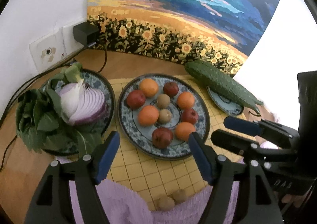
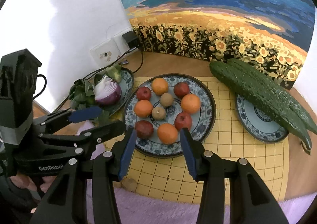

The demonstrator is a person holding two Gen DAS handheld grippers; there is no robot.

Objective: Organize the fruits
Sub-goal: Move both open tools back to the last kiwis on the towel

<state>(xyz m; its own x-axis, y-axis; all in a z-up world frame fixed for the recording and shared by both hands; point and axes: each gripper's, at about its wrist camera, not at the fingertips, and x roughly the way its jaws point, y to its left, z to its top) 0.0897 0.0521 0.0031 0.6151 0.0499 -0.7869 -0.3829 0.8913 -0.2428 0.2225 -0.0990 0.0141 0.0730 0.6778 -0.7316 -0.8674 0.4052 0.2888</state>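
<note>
Orange and red fruits ring two brown kiwis on the middle plate, likely for neatness. Two more kiwis wait on the near mat. Left claw and right claw hover wide open, empty.

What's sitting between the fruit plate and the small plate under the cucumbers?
Nothing: between the fruit plate and the small plate under the cucumbers shows only bare yellow grid board, clearest in the right wrist view.
</note>
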